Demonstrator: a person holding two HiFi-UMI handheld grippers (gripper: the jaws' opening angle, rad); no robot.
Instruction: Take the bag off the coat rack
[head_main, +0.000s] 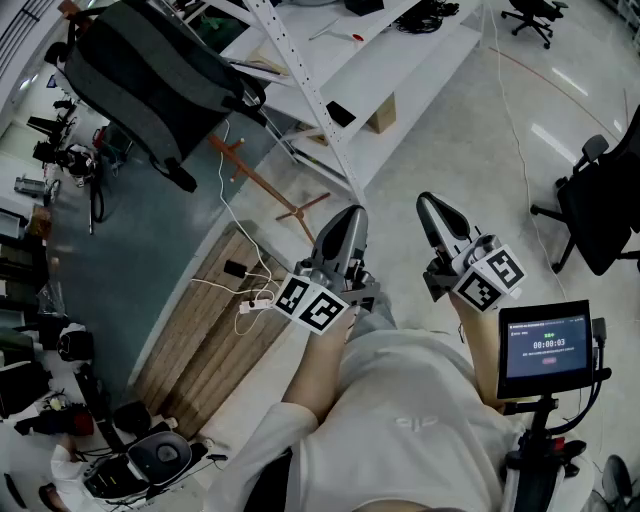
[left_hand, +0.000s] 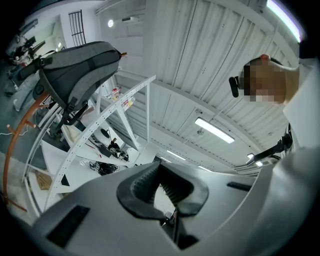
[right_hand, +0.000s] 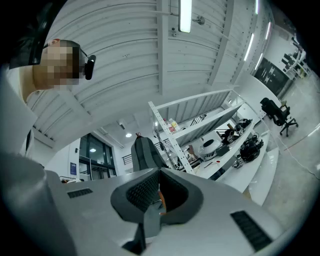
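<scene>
A grey and black backpack (head_main: 150, 80) hangs on a wooden coat rack (head_main: 265, 185) at the upper left of the head view, well beyond both grippers. My left gripper (head_main: 350, 215) is held out in front of the body, shut, with nothing between its jaws. Just to its right, my right gripper (head_main: 428, 203) is also shut and empty. The left gripper view has the backpack (left_hand: 75, 70) at upper left, above the rack's orange pole (left_hand: 10, 150), far past the jaws (left_hand: 160, 187). The right gripper view shows the backpack (right_hand: 145, 152) small and distant behind the closed jaws (right_hand: 159, 192).
A white shelving unit (head_main: 330, 90) stands right behind the rack. A wooden board (head_main: 210, 330) with white cables (head_main: 250, 295) lies on the floor at left. Black office chairs (head_main: 600, 200) are at right, a small screen on a stand (head_main: 545, 345) at lower right, and equipment clutter (head_main: 60, 160) along the left.
</scene>
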